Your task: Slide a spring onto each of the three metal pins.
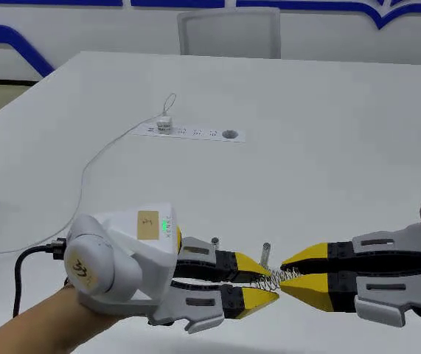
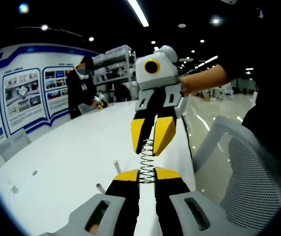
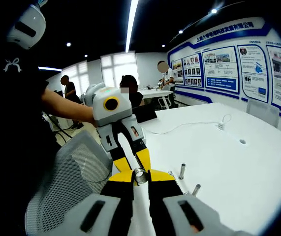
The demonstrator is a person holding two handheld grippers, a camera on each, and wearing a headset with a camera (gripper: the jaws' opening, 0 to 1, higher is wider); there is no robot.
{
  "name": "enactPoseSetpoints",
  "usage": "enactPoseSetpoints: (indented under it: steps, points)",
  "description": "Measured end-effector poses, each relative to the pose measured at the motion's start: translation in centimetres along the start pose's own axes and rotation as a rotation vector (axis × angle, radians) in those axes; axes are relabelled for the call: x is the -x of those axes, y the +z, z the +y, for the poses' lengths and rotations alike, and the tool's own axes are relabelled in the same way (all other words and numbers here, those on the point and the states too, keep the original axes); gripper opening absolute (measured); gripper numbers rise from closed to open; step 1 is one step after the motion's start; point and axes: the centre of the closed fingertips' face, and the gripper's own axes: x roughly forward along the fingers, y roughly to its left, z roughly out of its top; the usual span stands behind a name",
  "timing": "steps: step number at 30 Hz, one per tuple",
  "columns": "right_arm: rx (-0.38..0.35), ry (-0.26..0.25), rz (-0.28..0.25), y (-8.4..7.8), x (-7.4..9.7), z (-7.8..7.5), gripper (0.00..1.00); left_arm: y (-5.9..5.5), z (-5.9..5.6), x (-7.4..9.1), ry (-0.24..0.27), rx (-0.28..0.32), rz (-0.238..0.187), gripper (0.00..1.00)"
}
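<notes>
Head view: the left gripper (image 1: 271,284), held in a hand (image 1: 44,324) at lower left, and the right gripper (image 1: 283,274), entering from the right, meet tip to tip above the white desk (image 1: 328,147). A single spring (image 1: 273,278) spans the short gap between them, lying roughly level and clear of the desk. Each gripper's yellow-tipped jaws are closed down onto one end of the spring. Two metal pins (image 1: 214,241) (image 1: 266,254) stand upright on the desk just behind the jaws, the right-hand pin nearest the spring; neither carries a spring. Farther back lie a power strip (image 1: 195,133) and its cable (image 1: 92,166). Left gripper view: the spring (image 2: 146,162) runs from the view's own jaws to the opposing right gripper (image 2: 149,147). Right gripper view: the spring's open end (image 3: 140,175) sits pinched between the near jaw tips.
</notes>
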Motion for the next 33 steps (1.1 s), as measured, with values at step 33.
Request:
enactPoseSetpoints:
  steps: [33]
  points:
    - [0.019,-0.112,-0.024,2.0,0.1,-2.3,0.1,-0.6,2.6,1.2,0.124,0.069,-0.011,0.3]
